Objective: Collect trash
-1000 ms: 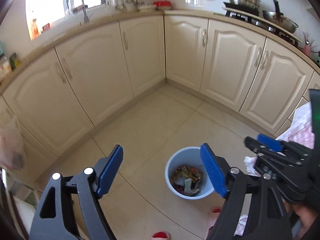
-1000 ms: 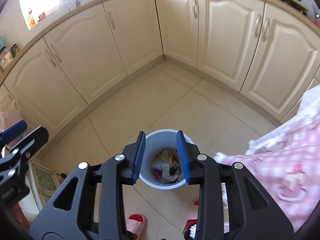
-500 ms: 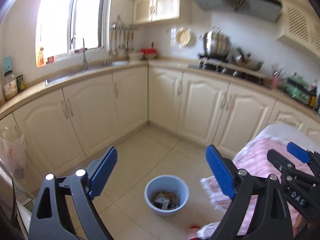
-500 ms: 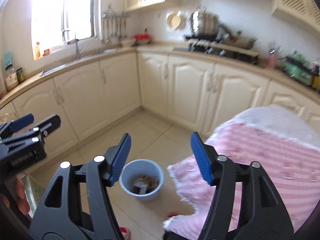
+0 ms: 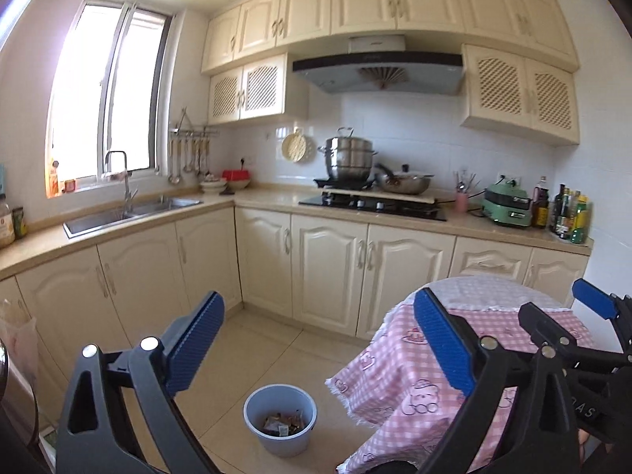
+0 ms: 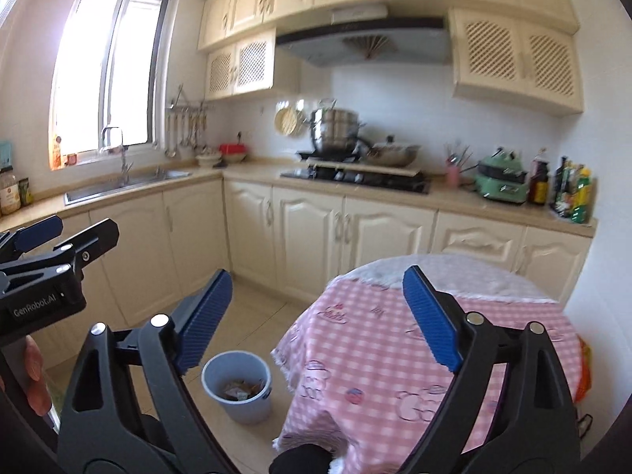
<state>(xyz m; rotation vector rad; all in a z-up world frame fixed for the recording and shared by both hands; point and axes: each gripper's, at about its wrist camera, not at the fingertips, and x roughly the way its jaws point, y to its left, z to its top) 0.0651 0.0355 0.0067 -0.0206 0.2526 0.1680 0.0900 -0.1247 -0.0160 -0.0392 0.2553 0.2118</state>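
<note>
A pale blue bin [image 5: 276, 448] [image 6: 243, 410] stands on the tiled floor beside a round table [image 5: 395, 375] [image 6: 375, 339] with a pink checked cloth. Crumpled wrappers [image 5: 282, 426] [image 6: 241, 389] lie inside the bin. My left gripper [image 5: 318, 308] is held high above the floor and points roughly level toward the cabinets; its jaws are opening wide with nothing between them. My right gripper [image 6: 316, 280] is raised over the table's near edge, its jaws also opening and empty. Each gripper shows at the edge of the other's view.
Cream base cabinets [image 5: 328, 272] run in an L under a counter with a sink [image 5: 130, 213] and a hob with pots [image 5: 371, 201]. A plastic bag [image 5: 15, 339] hangs at the far left. A hand [image 6: 33, 379] holds the left gripper.
Both grippers rose from just above the bin and tilted up toward level, so the counter and wall cabinets came into view. The right jaws spread from narrow to wide; the left widened slightly.
</note>
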